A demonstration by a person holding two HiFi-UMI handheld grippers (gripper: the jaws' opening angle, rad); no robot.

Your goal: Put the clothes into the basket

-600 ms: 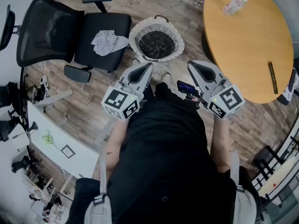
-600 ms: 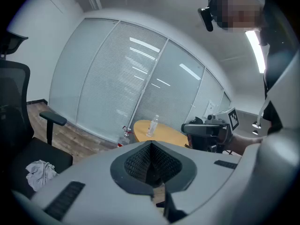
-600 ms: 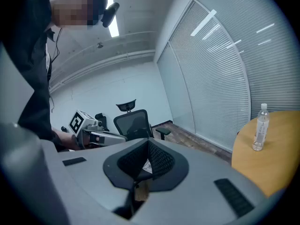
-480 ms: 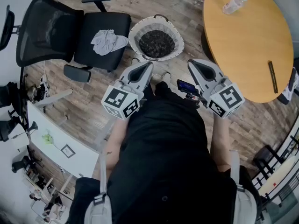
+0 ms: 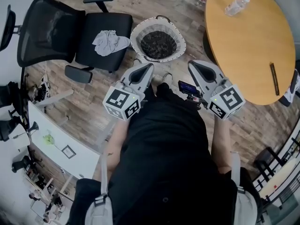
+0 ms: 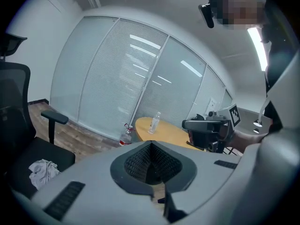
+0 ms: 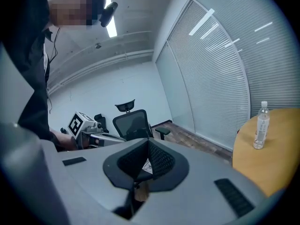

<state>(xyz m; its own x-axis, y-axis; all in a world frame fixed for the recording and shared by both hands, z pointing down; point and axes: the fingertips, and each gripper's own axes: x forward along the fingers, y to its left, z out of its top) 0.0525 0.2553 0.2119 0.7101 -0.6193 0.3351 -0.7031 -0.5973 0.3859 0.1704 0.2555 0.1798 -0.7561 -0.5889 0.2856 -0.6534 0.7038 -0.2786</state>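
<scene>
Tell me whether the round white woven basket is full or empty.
Not empty: dark crumpled fabric covers the bottom of the round white woven basket.

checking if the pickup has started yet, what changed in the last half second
Nothing visibly changed. The left claw and right claw stay shut and empty in front of the person. The grey garment still lies on the office chair, beside the basket, which already holds dark clothes.

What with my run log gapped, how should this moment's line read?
left claw shut, empty; right claw shut, empty; grey cloth on black office chair; white woven basket holds dark fabric
</scene>
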